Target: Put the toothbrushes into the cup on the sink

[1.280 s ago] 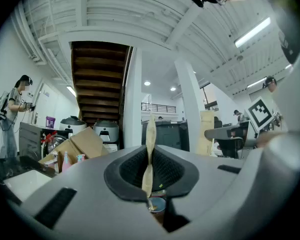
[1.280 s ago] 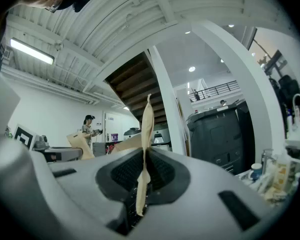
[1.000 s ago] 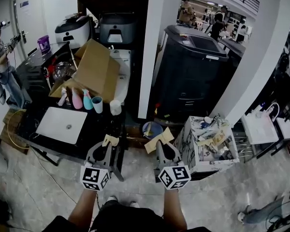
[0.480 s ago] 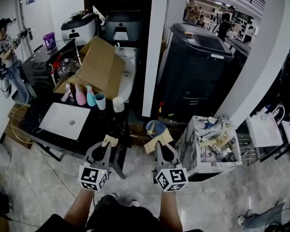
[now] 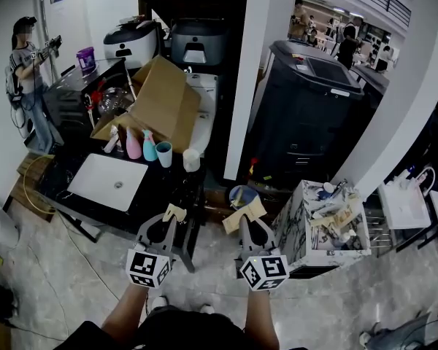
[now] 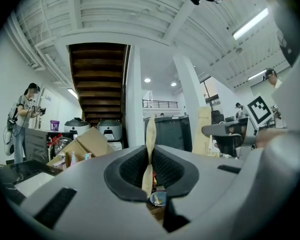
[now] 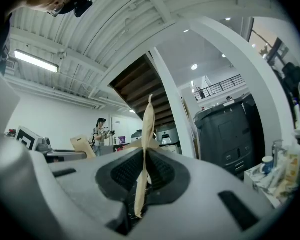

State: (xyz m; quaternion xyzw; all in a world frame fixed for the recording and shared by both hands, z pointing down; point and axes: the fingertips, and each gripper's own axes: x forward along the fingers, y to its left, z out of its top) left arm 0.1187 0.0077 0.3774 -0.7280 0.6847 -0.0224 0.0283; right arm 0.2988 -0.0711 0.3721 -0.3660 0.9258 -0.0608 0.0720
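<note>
A white sink [image 5: 106,181] is set in a black counter at the left. Behind it stand a blue cup [image 5: 163,154] and a white cup [image 5: 191,160]. I cannot make out any toothbrush at this distance. My left gripper [image 5: 174,213] hangs in front of the counter's near right corner, short of the sink, with its tan pads [image 6: 150,129] pressed together on nothing. My right gripper [image 5: 247,212] is level beside it, further right over the floor. Its tan pads [image 7: 148,119] are also closed flat on each other, holding nothing.
Pink [image 5: 133,145] and teal [image 5: 150,148] spray bottles stand beside the cups, under an open cardboard box [image 5: 157,104]. A white pillar [image 5: 244,71] and a black cabinet [image 5: 306,108] rise ahead. A blue bowl [image 5: 242,195] and a cluttered marble-patterned bin [image 5: 325,221] sit at the right. A person [image 5: 29,79] stands far left.
The head view has shifted, so the counter and sink now lie a little further right and lower in the picture. Both grippers stay shut and side by side.
</note>
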